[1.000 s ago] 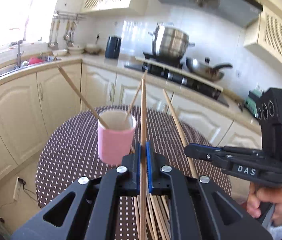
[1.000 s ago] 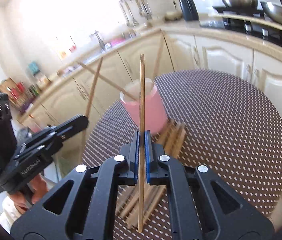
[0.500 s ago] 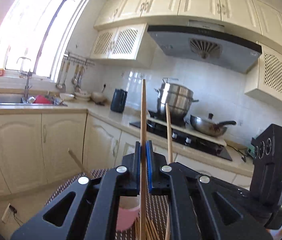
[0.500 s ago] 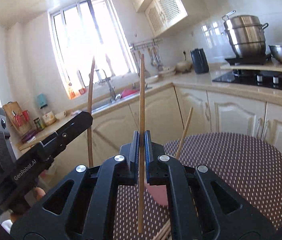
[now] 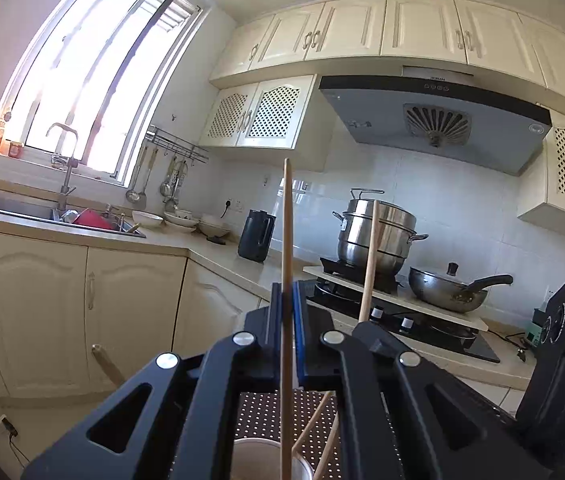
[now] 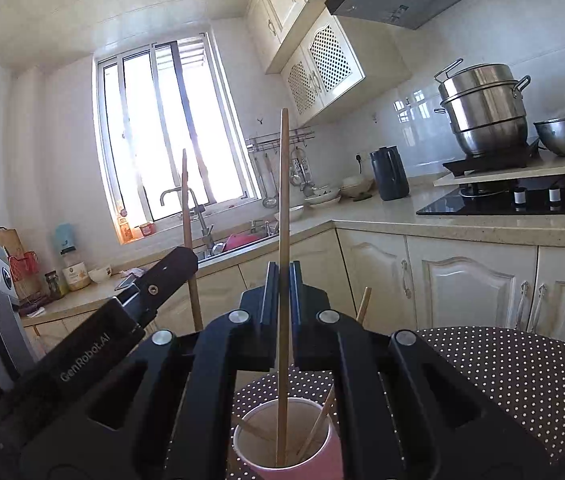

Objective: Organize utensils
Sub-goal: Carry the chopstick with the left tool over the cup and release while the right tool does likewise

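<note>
Left gripper (image 5: 287, 308) clamped on an upright chopstick (image 5: 287, 240); right gripper (image 6: 281, 284) likewise on a second chopstick (image 6: 282, 220), lower end inside the pink cup (image 6: 314, 460). Only the right wrist view shows the cup's pink wall and round dotted table (image 6: 522, 380); the left shows the full range hood (image 5: 434, 120). Legible: "GenRobot.AI" on the left gripper body.

left gripper (image 5: 287, 312) clamps upright chopstick (image 5: 286, 240) | cup (image 5: 260, 458) below, seemingly pale

"GenRobot.AI" stands in pale letters on the left gripper (image 6: 170, 276) body.
</note>
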Demonstrator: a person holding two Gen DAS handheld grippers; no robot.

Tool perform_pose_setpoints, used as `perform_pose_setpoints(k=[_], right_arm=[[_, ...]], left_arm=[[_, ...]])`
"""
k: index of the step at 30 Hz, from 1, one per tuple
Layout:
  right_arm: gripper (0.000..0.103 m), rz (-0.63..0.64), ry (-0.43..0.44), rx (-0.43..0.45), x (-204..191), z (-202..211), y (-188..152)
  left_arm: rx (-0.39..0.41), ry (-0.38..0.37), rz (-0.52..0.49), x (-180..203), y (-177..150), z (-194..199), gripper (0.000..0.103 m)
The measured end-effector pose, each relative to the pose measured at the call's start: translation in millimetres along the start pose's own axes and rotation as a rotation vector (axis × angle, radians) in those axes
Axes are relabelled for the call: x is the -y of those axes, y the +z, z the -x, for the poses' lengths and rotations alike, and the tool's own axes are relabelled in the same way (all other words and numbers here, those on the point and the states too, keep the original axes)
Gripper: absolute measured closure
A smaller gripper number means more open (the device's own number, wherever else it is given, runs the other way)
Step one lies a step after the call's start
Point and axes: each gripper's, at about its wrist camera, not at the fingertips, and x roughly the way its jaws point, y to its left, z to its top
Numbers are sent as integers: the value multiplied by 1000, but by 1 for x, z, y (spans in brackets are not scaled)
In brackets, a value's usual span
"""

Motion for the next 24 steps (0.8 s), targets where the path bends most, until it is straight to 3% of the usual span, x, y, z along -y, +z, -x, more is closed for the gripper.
perform_pose_setpoints(k=[7,24], right_arm=[[97,20,0,-13,5,-14,-16],[97,97,-1,-121,-6,18,-48]], left_arm=[[-25,19,41,-17,-16,-18,97],[-101,30,-53,-17,-41,11,97]])
